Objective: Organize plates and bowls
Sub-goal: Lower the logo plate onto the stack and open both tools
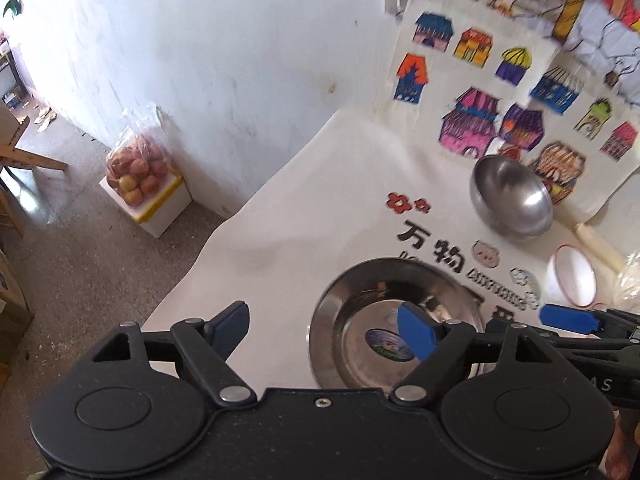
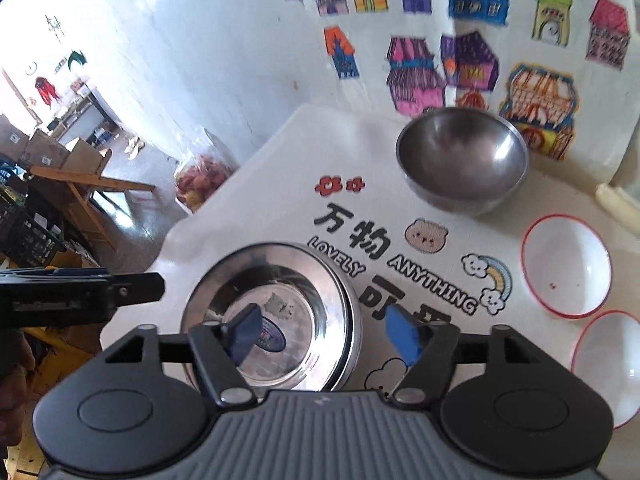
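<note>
Stacked steel plates (image 2: 272,320) upright near steel bowl (image 2: 460,156); two white bowls (image 2: 566,266) beside

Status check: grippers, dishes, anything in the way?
Left gripper and right gripper open, empty. Steel plates stacked on table. Steel bowl, two white bowls apart. Nothing blocking.

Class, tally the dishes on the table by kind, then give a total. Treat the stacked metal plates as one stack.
Steel plate stack: 1
Steel bowl: 1
White bowls with red rims: 2
Total: 4
</note>
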`<state>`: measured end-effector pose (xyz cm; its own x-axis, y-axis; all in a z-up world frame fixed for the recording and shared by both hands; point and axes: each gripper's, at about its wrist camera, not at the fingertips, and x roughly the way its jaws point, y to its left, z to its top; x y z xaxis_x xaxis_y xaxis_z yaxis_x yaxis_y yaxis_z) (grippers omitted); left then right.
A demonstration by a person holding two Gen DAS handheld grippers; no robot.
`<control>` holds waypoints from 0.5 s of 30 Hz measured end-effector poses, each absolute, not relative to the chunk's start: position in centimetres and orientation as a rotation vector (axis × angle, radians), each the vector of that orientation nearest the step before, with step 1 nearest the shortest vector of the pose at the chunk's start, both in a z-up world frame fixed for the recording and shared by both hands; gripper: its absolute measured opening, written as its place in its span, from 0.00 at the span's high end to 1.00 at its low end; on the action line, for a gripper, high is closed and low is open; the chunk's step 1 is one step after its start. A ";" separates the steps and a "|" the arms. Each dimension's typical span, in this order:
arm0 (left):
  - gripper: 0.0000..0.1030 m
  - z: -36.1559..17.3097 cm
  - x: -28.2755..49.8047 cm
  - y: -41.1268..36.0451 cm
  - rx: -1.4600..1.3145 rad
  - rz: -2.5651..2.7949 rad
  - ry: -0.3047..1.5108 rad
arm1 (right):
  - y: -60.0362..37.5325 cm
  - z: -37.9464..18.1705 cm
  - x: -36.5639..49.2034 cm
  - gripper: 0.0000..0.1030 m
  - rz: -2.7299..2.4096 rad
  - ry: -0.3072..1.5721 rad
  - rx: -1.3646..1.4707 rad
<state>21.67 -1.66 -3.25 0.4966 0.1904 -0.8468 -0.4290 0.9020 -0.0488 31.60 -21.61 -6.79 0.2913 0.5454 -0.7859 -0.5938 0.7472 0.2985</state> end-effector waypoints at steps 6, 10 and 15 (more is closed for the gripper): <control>0.06 -1.6 21.0 -3.6 -0.239 0.320 0.923 | -24.3 -5.1 30.5 0.00 0.702 0.984 -0.005; 0.01 -0.9 20.3 -4.6 -0.229 0.274 0.889 | -26.0 -4.4 29.4 0.00 0.647 0.943 0.009; 0.01 -0.5 18.1 -5.6 -0.215 0.227 0.864 | -27.6 -3.3 27.1 0.00 0.581 0.861 -0.002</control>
<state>18.12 -5.61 -0.48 0.6278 0.1102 -0.7705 -0.2833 0.9544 -0.0944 27.09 -27.64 -3.26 0.5070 0.4813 -0.7151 -0.4829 0.8458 0.2269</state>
